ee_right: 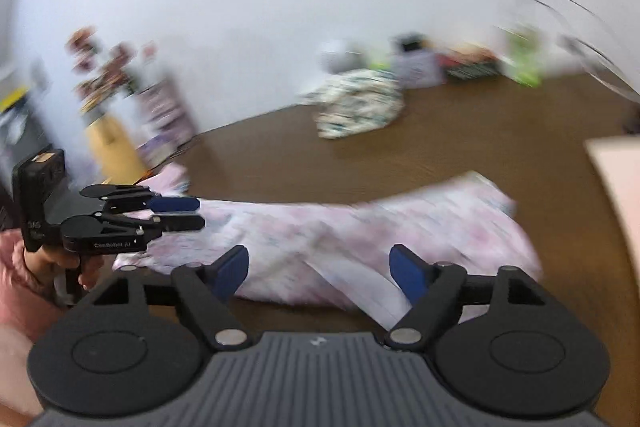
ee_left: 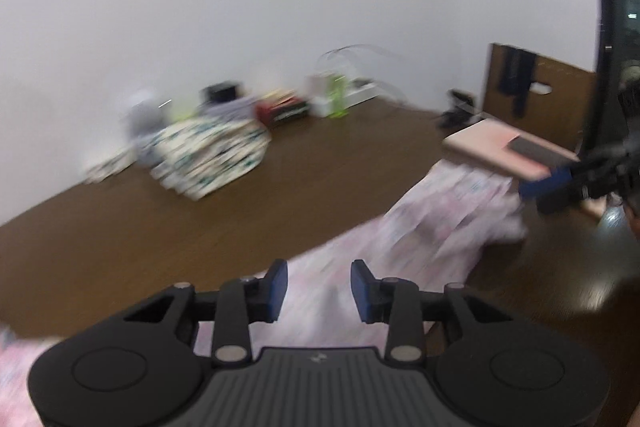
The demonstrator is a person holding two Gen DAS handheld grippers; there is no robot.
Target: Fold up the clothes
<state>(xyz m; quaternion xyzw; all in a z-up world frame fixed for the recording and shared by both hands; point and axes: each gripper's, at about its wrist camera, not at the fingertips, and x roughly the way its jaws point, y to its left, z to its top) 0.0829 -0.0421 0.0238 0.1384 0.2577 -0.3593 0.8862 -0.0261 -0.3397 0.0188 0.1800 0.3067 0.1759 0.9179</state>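
L wrist: left hand-held gripper point(ee_left: 319, 290) spread, over pink garment point(ee_left: 448, 219) lying on brown table point(ee_left: 200, 219); patterned pile point(ee_left: 212, 155) far back | R wrist: right hand-held gripper point(ee_right: 319, 273) spread wide above garment point(ee_right: 360, 227); left one point(ee_right: 180, 213) at its left end, fingers near together, grip unclear; frames blurred

Plain white wall point(ee_left: 280, 7) behind dark wood tabletop point(ee_left: 320, 167), blurred clutter.

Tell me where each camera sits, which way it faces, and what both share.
Left wrist: on the left tool, facing along the pink garment on the brown table; right tool at far right.
Right wrist: on the right tool, facing across the garment; left tool and holding hand at left.
Shared: garment, patterned pile, white wall.
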